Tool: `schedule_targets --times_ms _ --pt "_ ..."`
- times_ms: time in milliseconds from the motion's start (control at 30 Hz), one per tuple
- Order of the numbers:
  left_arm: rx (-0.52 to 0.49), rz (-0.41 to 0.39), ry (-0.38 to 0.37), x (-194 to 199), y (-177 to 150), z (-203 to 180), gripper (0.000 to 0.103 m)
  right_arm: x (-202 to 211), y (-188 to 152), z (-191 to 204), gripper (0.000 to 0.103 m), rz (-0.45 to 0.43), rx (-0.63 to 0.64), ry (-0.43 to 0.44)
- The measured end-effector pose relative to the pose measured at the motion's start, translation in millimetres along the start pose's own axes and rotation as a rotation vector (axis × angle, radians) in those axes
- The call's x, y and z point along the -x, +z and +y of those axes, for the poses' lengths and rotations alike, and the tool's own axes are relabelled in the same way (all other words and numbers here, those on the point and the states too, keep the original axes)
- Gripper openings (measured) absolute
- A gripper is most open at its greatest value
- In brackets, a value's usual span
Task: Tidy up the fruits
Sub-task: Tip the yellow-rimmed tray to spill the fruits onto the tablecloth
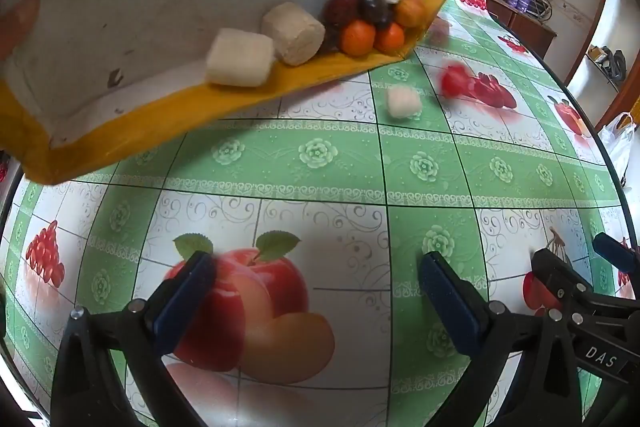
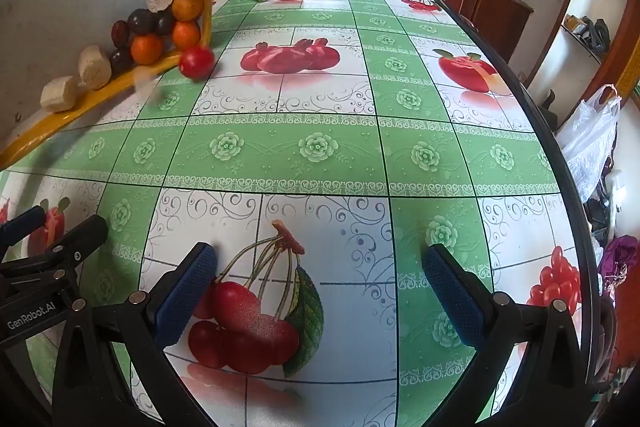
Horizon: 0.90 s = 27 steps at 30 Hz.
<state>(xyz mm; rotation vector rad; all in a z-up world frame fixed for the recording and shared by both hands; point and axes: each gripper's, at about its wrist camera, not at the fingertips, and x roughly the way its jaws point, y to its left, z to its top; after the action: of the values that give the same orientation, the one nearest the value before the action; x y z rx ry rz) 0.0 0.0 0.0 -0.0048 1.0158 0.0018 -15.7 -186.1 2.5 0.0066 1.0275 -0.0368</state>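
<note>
Both tongs hang empty over the printed tablecloth [image 2: 320, 147]: the left gripper [image 1: 316, 291] has its jaws spread wide above a printed apple, and the right gripper [image 2: 320, 287] is spread just as wide above printed cherries. Outward, toward ten o'clock in the right view, a yellow-rimmed tray [image 2: 100, 91] is tipped on edge, with oranges [image 2: 146, 49], dark plums [image 2: 140, 21] and pale cut chunks [image 2: 94, 67] piled in its low corner. A red fruit [image 2: 196, 62] sits blurred at the rim, and in the left view a white chunk [image 1: 403, 101] lies loose on the cloth at one o'clock. The likely trouble is scatter: round fruit spilling off the slope may roll toward the table edge [image 2: 520, 87] at three o'clock, out of reach.
</note>
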Motion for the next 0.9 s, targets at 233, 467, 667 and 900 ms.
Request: schedule_targets --times_ms 233,467,667,900 --pt "0.0 0.0 0.0 -1.9 1.5 -1.1 0.103 0.6 -0.1 0.0 0.103 0.0 0.0 0.0" --pt "0.0 0.0 -0.002 -0.4 0.3 1.2 0.103 2.1 -1.1 0.7 0.103 0.0 0.0 0.0" --pt "-0.001 0.0 -0.001 -0.4 0.4 1.1 0.103 -0.1 -0.1 -0.3 0.103 0.001 0.0 0.0" --pt "-0.001 0.0 -0.001 -0.4 0.2 0.9 0.103 -0.1 -0.2 -0.2 0.103 0.001 0.0 0.0"
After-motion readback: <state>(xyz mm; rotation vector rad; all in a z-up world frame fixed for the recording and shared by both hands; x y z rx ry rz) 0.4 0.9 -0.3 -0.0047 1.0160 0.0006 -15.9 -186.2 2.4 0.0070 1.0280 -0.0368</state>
